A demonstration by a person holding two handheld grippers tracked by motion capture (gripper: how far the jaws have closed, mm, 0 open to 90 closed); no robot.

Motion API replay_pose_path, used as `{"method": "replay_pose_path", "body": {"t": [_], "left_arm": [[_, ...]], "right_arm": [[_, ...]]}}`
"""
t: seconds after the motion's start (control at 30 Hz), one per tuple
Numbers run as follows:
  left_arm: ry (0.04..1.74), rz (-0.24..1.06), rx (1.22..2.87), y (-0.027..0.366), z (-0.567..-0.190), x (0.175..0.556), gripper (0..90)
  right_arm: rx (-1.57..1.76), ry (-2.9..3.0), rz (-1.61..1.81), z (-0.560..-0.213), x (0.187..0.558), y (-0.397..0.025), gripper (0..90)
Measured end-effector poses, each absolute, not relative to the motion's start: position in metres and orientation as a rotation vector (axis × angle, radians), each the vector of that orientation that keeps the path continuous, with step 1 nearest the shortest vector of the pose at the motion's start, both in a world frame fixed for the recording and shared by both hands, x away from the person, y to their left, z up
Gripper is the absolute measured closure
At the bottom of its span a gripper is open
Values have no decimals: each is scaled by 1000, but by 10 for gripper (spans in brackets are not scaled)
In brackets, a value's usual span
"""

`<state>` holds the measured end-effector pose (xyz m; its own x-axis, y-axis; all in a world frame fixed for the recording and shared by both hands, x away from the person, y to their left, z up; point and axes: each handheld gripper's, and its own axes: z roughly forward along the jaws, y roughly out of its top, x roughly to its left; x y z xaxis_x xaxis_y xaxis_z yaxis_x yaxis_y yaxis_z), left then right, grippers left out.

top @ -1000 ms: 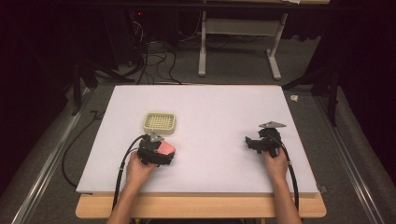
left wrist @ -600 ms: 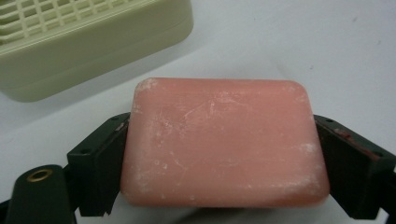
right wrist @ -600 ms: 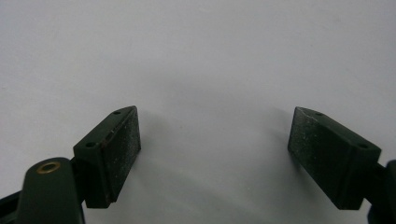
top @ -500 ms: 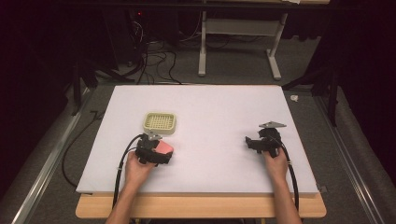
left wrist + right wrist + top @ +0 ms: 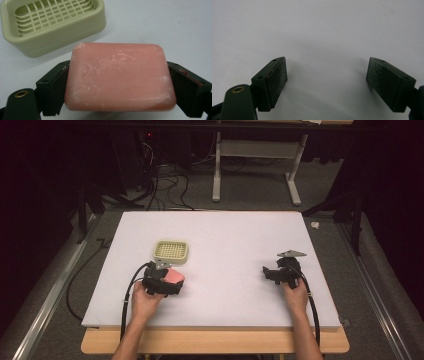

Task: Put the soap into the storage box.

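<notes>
Soap bar (image 5: 120, 77) (pink, no stamp legible) sits clamped in my left gripper (image 5: 120, 85); my right gripper (image 5: 327, 80) gapes, soap dish (image 5: 53, 23) corner cropped.

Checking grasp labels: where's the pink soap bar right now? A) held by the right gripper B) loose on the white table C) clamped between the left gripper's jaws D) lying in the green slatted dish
C: the pink rectangular soap bar sits squeezed between the left gripper's black jaws, short of the pale green slatted soap dish.

Matt pink soap bar (image 5: 120, 77), chalky and scuffed; smooth pale-green plastic soap dish (image 5: 53, 25); matt white desk (image 5: 235, 245).
</notes>
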<state>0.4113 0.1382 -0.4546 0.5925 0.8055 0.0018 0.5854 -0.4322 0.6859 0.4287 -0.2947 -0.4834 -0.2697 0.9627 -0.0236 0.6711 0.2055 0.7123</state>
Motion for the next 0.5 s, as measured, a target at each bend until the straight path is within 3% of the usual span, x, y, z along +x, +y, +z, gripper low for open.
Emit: {"method": "replay_pose_path", "body": {"t": [0.5], "left_arm": [[1122, 434, 2133, 137, -442, 415, 139]], "right_arm": [[1512, 2016, 822, -483, 429, -295, 179]]}}
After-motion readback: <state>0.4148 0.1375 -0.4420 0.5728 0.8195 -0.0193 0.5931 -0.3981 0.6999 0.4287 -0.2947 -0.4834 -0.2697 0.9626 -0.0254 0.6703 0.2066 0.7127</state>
